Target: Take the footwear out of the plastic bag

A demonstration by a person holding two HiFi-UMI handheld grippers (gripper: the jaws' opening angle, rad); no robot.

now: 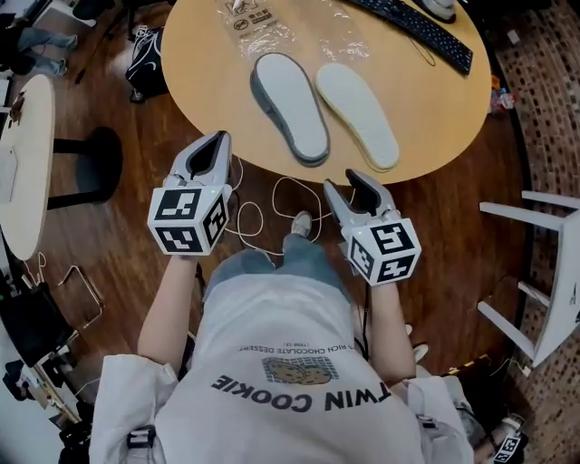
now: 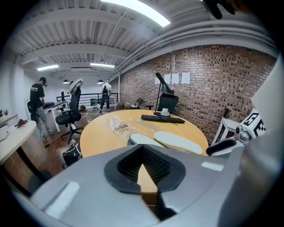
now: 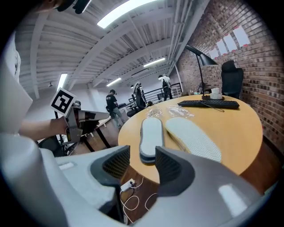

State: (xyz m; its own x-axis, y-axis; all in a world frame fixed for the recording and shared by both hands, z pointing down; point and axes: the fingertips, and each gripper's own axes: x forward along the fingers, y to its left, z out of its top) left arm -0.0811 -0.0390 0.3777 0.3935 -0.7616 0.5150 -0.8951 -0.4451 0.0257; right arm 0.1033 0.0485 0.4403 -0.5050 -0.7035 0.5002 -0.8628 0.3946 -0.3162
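Lying beyond the right gripper [image 1: 349, 184]: footwear [image 1: 290, 104]

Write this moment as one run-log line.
grey slipper, cream slipper: out, side by side on round table | plastic bag: behind them | left gripper: shut, empty | right gripper: open, empty

Bright strip lights [image 2: 137, 12], sharp, fisheye-warped edges

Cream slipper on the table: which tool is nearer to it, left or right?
Right. The right tool hangs just off the table edge by the near end of the cream slipper; the left tool is farther, past the grey slipper.
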